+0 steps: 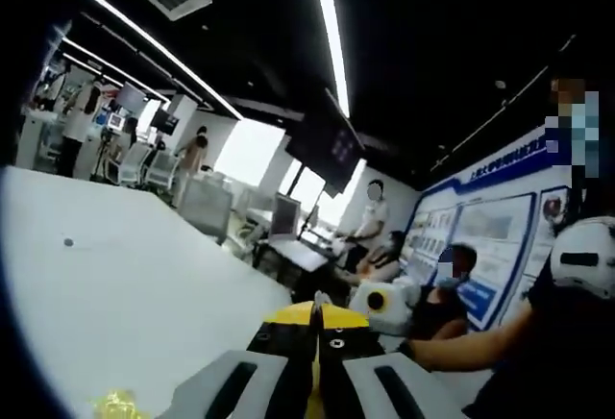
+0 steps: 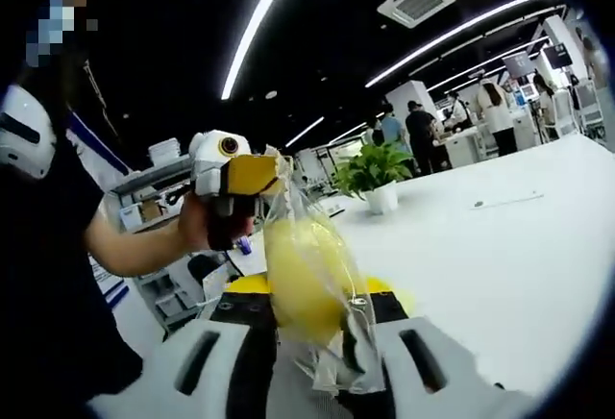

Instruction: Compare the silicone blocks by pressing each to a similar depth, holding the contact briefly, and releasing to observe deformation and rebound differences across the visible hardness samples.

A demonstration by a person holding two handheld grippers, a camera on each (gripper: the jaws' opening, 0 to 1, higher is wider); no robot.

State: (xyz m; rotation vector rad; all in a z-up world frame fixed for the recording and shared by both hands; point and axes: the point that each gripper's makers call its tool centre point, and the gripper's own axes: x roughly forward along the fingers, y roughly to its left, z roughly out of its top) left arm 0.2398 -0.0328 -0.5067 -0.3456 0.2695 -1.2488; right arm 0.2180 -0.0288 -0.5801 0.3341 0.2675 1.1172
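Note:
A clear plastic bag (image 2: 317,246) with a soft yellow silicone block (image 2: 303,289) inside hangs in the air over the white table (image 2: 500,265). In the right gripper view my left gripper (image 2: 277,173), held by a hand (image 2: 197,225), is shut on the bag's top edge. The bag's lower part sits between my right gripper's (image 2: 322,342) jaws, which press on both sides of the block. In the left gripper view my left gripper (image 1: 315,328) shows its jaws together with a thin yellow sliver between them.
A yellowish crinkled thing (image 1: 115,405) lies on the table (image 1: 125,275) at the view's bottom edge. A potted plant (image 2: 373,174) stands further along the table. Several people sit and stand at desks beyond the table.

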